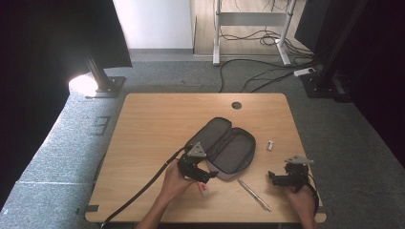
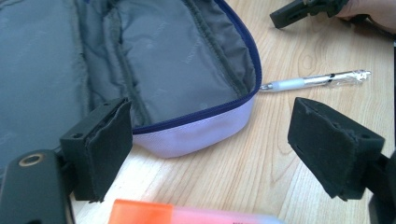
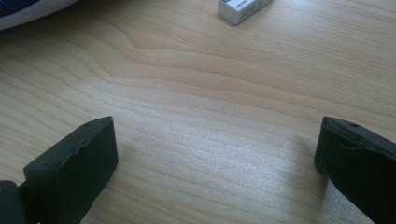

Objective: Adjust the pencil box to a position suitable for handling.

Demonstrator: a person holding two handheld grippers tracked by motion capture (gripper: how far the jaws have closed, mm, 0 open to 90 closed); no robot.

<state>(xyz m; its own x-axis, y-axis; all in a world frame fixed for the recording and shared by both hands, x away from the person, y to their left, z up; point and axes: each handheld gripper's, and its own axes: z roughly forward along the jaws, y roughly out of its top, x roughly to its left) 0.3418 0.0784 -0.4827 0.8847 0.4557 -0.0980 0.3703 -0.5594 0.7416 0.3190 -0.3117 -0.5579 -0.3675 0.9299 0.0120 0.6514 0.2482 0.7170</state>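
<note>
Orange highlighter [image 2: 187, 215] lay crosswise just under left gripper [image 2: 210, 144], jaws apart, empty | open pencil case [image 2: 140, 70] straight ahead, touching nothing | right gripper [image 3: 217, 158] apart, empty, farther off

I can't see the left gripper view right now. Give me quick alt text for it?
The left gripper, jaws open with nothing between them, hovers at the near edge of an unzipped grey-lined pencil case on the wooden table. A clear pen lies beyond it, and an orange-pink marker just below.
</note>
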